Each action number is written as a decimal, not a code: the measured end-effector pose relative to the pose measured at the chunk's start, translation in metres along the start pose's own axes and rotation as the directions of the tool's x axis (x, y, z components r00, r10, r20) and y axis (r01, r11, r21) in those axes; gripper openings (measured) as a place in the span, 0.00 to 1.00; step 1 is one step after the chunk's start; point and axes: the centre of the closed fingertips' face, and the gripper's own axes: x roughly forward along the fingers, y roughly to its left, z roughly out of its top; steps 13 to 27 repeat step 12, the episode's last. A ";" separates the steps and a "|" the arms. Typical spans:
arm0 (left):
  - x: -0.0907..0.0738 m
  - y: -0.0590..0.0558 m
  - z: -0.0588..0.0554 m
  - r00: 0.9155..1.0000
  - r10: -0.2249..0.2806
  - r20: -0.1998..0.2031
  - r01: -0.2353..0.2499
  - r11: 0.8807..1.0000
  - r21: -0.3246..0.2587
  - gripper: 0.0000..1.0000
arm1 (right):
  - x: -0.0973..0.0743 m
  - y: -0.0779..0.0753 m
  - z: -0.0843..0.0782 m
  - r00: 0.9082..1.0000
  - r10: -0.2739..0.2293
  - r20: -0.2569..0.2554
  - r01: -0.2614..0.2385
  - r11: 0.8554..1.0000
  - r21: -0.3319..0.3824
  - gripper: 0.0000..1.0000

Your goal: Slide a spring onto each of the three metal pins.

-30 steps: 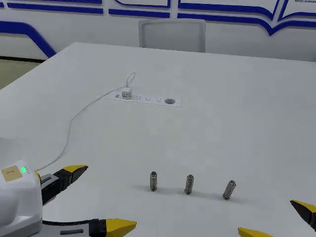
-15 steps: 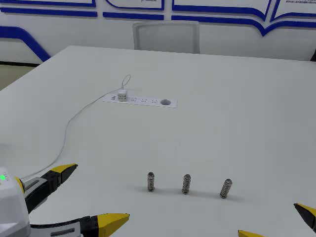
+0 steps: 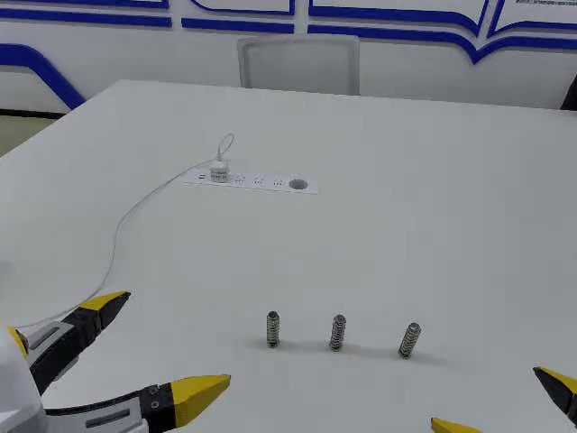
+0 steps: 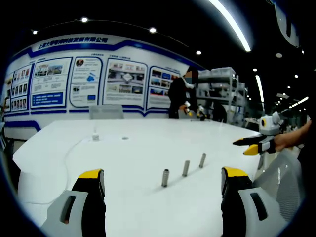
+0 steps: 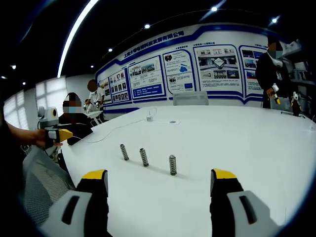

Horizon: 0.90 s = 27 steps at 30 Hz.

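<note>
Three short upright metal pins stand in a row on the white table, each with a coiled spring around it: left pin [image 3: 273, 329], middle pin [image 3: 338, 333], right pin [image 3: 409, 340]. The same row appears ahead of the left gripper [image 4: 165, 177] and ahead of the right gripper [image 5: 143, 157]. My left gripper [image 3: 160, 347] is at the near left, open and holding nothing, well short of the pins. My right gripper [image 3: 500, 403] is at the near right edge, open too, with nothing between its yellow-tipped fingers [image 5: 223, 174].
A white power strip [image 3: 242, 180] with a plug and a thin cable [image 3: 126, 221] lies mid-table on the left. A grey chair [image 3: 297, 63] stands at the far edge. People stand beyond the table [image 4: 180, 96].
The head view has shifted slightly. My left gripper has drifted a little to the left. The pins and springs have not moved, and both grippers stay open.
</note>
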 end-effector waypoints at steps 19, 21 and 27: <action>0.000 -0.002 0.000 1.000 -0.007 -0.001 0.007 1.000 -0.008 1.00 | -0.002 -0.006 0.004 0.999 -0.030 0.021 0.030 1.000 -0.005 0.84; 0.000 -0.002 0.000 1.000 -0.007 -0.001 0.007 1.000 -0.008 1.00 | -0.002 -0.006 0.004 0.999 -0.030 0.021 0.030 1.000 -0.005 0.84; 0.000 -0.002 0.000 1.000 -0.007 -0.001 0.007 1.000 -0.008 1.00 | -0.002 -0.006 0.004 0.999 -0.030 0.021 0.030 1.000 -0.005 0.84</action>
